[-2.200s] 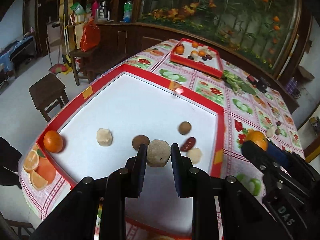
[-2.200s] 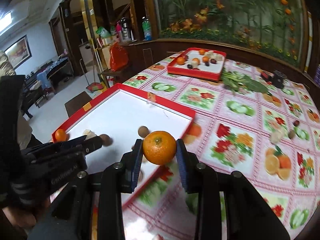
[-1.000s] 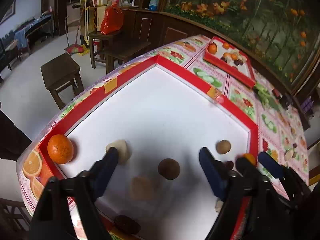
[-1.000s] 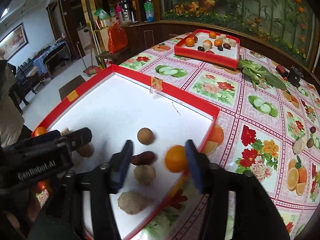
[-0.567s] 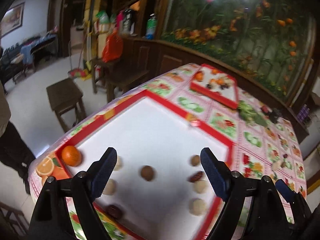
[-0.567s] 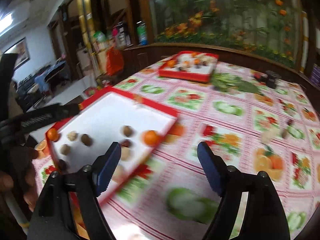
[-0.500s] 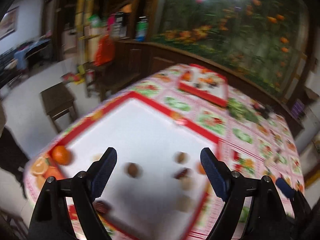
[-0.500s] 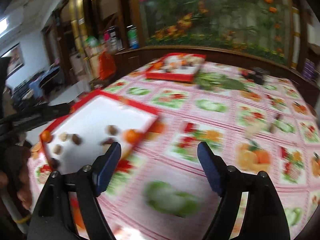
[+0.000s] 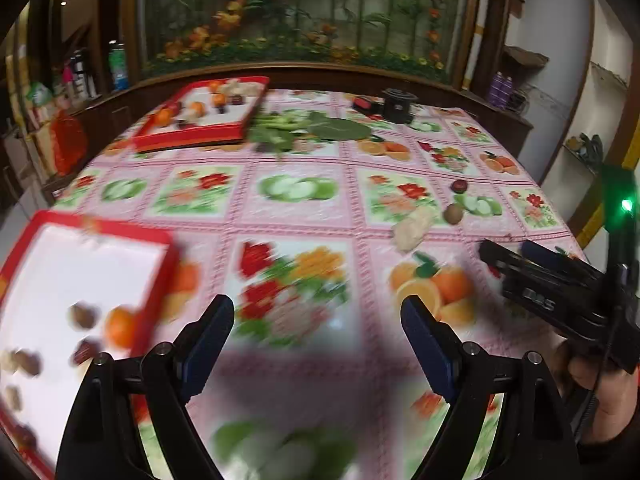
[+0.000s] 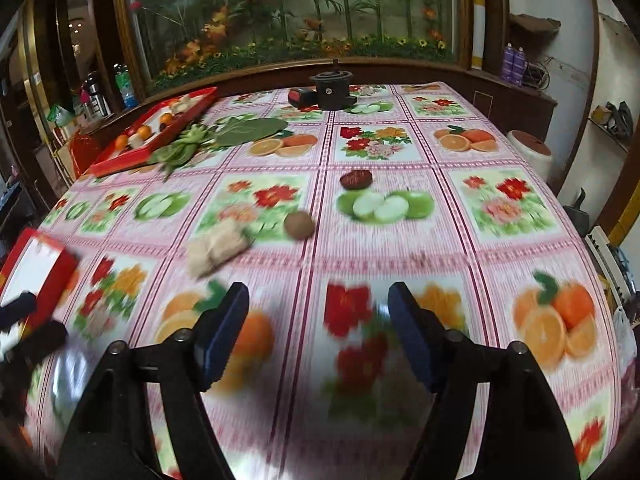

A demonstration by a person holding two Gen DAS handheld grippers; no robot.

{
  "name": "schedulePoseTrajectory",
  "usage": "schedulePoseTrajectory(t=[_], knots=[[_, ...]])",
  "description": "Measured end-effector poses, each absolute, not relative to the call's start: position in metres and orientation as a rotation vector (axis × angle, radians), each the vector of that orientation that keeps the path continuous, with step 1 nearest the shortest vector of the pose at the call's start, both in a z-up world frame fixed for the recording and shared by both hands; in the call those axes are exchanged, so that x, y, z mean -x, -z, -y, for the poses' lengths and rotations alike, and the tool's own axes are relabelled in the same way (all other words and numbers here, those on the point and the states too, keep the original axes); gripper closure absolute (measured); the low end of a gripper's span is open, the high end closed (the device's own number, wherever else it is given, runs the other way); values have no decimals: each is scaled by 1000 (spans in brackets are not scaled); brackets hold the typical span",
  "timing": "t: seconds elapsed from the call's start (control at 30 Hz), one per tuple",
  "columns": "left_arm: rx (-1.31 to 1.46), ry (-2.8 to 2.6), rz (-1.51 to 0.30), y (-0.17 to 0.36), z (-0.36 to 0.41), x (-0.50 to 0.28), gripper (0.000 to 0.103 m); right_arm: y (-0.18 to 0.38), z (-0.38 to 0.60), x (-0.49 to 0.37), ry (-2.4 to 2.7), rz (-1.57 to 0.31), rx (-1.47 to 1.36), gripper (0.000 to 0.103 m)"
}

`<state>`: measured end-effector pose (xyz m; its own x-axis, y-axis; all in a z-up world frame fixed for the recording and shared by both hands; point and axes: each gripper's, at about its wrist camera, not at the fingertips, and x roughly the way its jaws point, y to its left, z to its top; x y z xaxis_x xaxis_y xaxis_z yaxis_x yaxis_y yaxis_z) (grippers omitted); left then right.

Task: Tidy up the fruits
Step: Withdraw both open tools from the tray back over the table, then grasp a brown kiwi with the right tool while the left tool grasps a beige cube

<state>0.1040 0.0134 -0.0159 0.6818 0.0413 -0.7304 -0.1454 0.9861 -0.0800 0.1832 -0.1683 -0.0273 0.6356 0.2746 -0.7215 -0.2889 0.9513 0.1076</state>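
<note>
Red-rimmed near tray (image 9: 170, 258) at far left of the left wrist view, already holding an orange (image 9: 119, 327), brown fruits and pale pieces, all blurred. Three pieces left loose on the flowered tablecloth (image 10: 380, 148): a pale knobbly lump (image 10: 216, 250), a round brown kiwi-like fruit (image 10: 299, 225) just beside it, and a wrinkled red date (image 10: 355, 179) further off. Second red tray (image 10: 152, 136) with more fruit at the far edge, beside leafy greens (image 10: 224, 130).

Left gripper (image 9: 316, 332) spread wide, nothing between the jaws. Right gripper (image 10: 318, 328) likewise wide and empty, aimed toward the loose cluster; seen from the left wrist view as a black body held in a hand (image 9: 600, 384).

For a clean pick: slow down before descending, since the blur suggests a fast swing. Centre the jaws on one piece only, probably the kiwi-like fruit or the lump, approaching so the neighbour is not nudged away. Close gently; round fruit likely to roll, the lump possibly crumbly.

Against 2.2 s ago: then the left claw clamped a pale lump over the near tray and the right held an orange. Both since released into that tray, both claws opened, both views swung rightward to the open cloth.
</note>
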Motion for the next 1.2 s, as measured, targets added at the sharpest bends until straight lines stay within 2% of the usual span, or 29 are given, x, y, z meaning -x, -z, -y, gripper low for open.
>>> schedulePoseTrajectory(t=[0.07, 0.17, 0.23, 0.3, 0.37, 0.43, 0.57, 0.7, 0.73, 0.9, 1.2], knots=[[121, -88, -828, 19, -5, -117, 18, 31, 163, -203, -326, -837, 28, 43], [106, -69, -831, 25, 4, -139, 18, 36, 154, -225, -336, -852, 44, 47], [105, -66, -838, 29, 8, -149, 18, 42, 150, -236, -339, -880, 46, 54], [105, -50, -856, 35, 14, -158, 18, 45, 146, -243, -359, -903, 47, 57], [96, -38, -853, 39, 19, -164, 18, 45, 144, -246, -359, -897, 66, 66], [89, -35, -859, 42, 23, -169, 19, 46, 144, -249, -340, -902, 78, 79], [79, -25, -870, 48, 30, -179, 19, 46, 150, -248, -347, -902, 61, 79], [40, -17, -895, 55, 38, -186, 27, 46, 163, -244, -358, -903, 4, 79], [33, -21, -891, 54, 39, -187, 38, 46, 165, -243, -360, -902, -5, 79], [25, -48, -881, 51, 36, -190, 74, 44, 168, -238, -369, -894, -23, 79], [65, -5, -877, 50, 29, -184, 75, 42, 166, -209, -387, -891, -2, 79]])
